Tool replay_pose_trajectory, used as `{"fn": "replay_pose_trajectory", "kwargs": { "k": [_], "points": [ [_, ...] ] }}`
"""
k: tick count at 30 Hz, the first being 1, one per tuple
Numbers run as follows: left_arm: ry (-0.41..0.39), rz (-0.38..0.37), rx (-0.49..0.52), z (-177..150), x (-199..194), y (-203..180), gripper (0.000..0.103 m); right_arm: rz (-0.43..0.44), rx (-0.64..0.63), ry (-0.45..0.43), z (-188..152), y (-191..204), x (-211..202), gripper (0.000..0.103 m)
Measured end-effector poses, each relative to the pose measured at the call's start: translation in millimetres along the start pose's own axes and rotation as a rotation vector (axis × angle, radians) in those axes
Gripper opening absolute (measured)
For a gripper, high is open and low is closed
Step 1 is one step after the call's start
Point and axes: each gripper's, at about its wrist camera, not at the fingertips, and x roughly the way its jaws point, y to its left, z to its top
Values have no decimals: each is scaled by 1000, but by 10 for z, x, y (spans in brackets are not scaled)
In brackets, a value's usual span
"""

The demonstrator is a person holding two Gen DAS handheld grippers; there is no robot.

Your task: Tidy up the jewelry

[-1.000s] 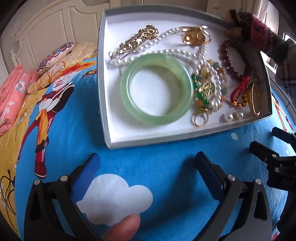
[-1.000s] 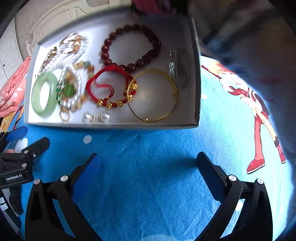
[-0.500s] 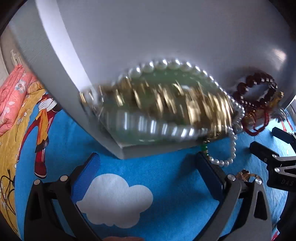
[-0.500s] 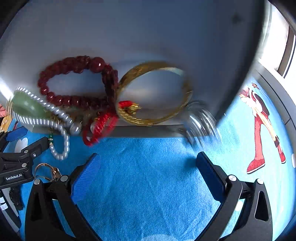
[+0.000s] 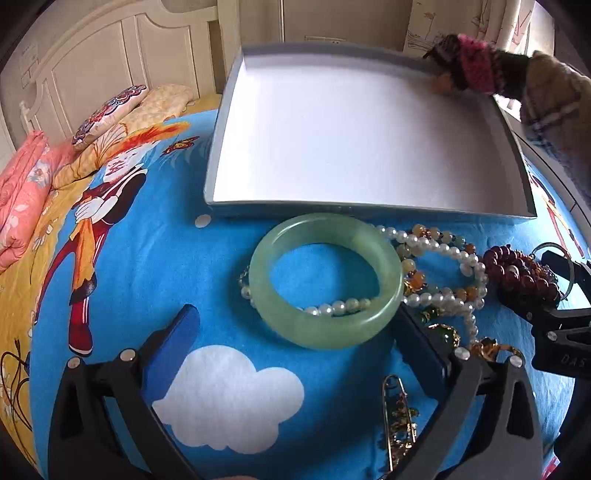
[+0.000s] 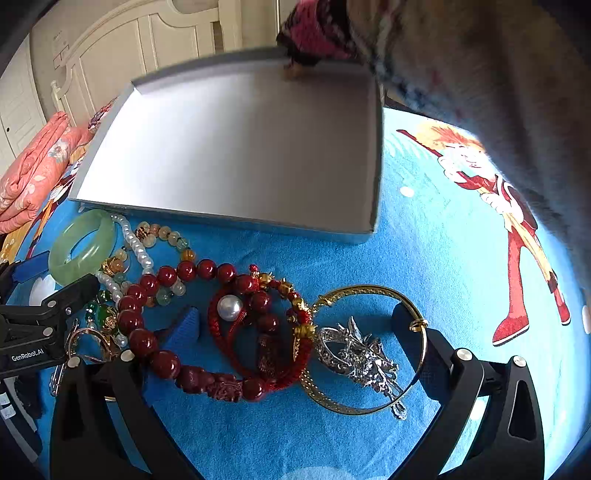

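The grey tray [image 5: 221,129] [image 6: 240,155] lies flat on the blue blanket with nothing in it. A gloved hand [image 5: 472,66] [image 6: 317,33] holds its far rim. In front of the tray the jewelry lies in a heap. My left gripper [image 5: 295,321] stands open around the near side of the green bangle [image 5: 332,336] [image 6: 105,240], which lies over a pearl necklace [image 5: 436,245]. My right gripper [image 6: 297,315] is open over a dark red bead bracelet [image 6: 166,275], a red cord bracelet [image 6: 221,332], a loose pearl [image 6: 229,305], a gold bangle [image 6: 362,288] and a silver brooch [image 6: 358,350].
A gold pin [image 5: 399,424] lies beside my left gripper's right finger. Folded pink bedding [image 5: 18,192] and a patterned pillow [image 5: 110,114] sit at the far left before a cream headboard. A person's sleeve [image 6: 480,74] crosses the upper right.
The hand tipped the tray up, the jewelry slid out onto the blanket, and the tray is flat again. Neither gripper has moved.
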Motion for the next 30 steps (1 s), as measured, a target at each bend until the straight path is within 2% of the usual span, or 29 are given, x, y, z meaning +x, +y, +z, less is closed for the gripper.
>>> {"fn": "replay_pose_trajectory", "kwargs": {
  "k": [30],
  "points": [
    [1, 0, 2, -17, -5, 20, 101, 0, 0, 0, -2, 0, 0, 99]
  ]
}}
